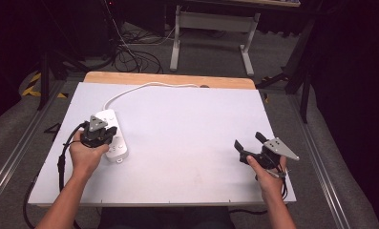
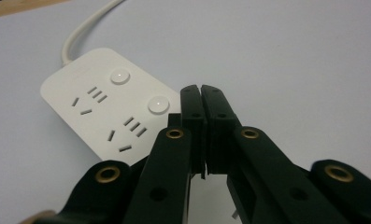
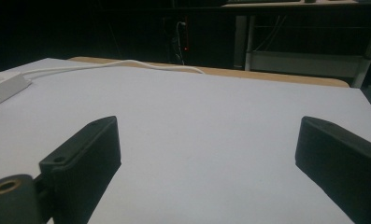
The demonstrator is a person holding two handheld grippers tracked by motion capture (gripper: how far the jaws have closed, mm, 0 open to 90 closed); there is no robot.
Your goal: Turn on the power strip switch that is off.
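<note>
The black jaws of the left gripper [image 2: 201,91] are pressed flat together with nothing between them, poised just above the near end of the white power strip [image 2: 99,105], which lies near the table's [image 1: 187,143] left edge with its cord [image 1: 139,88] led to the far edge. The right gripper [image 3: 206,144] is held wide apart and empty near the right edge, well apart from the strip.

At left of frame the left gripper [image 1: 105,135] rests over a white power strip [image 1: 115,143]; the right gripper [image 1: 248,141] sits lower right, jaws apart.
</note>
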